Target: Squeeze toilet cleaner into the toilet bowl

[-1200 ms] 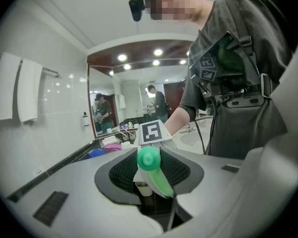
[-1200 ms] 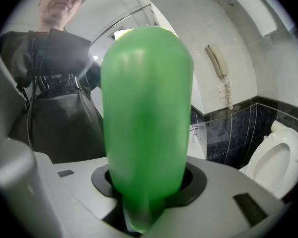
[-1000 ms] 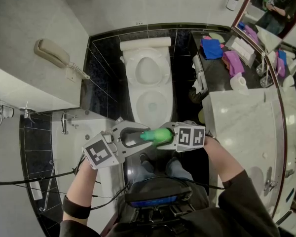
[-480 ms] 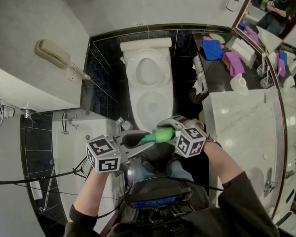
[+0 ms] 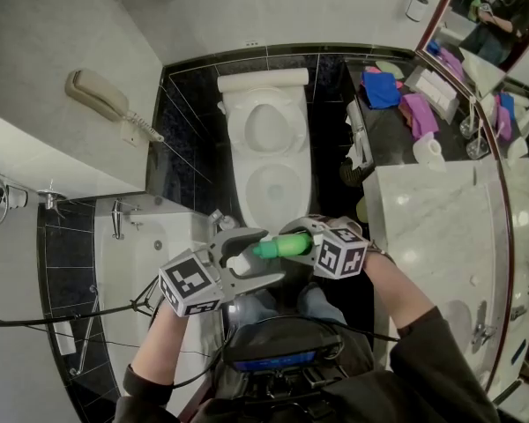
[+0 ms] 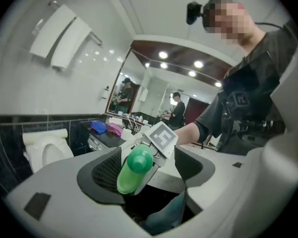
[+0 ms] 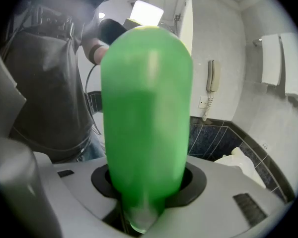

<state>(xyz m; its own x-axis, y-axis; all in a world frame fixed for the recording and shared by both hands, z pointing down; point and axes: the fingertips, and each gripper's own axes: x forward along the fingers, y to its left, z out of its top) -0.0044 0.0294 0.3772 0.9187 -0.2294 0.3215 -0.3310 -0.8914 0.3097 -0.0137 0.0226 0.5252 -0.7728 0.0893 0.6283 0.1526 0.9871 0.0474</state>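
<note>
Bathroom, seen from above. Black tiled floor [image 5: 187,135], pale walls, a wall phone [image 5: 95,95] on the left. White toilet [image 5: 266,152] against the far wall, seat lid up, bowl open. Marble counter [image 5: 432,227] on the right, with a mirror [image 5: 498,25] beyond it (blue and purple cloths on the dark shelf between).

Green bottle [image 5: 286,244] is off the floor, in the picture just short of the toilet's near rim and over the person's knees. Its long axis runs left to right across the head view, roughly level. The narrow cap end points toward the person's left.

Right gripper [image 5: 300,241]: jaws partly closed and clamped on the bottle's body near its base. The bottle stands straight out along them.

Left gripper [image 5: 267,256]: jaws have just been opening and now stand wide. The cap end sits between them, closer to one pad, not squeezed.
</note>
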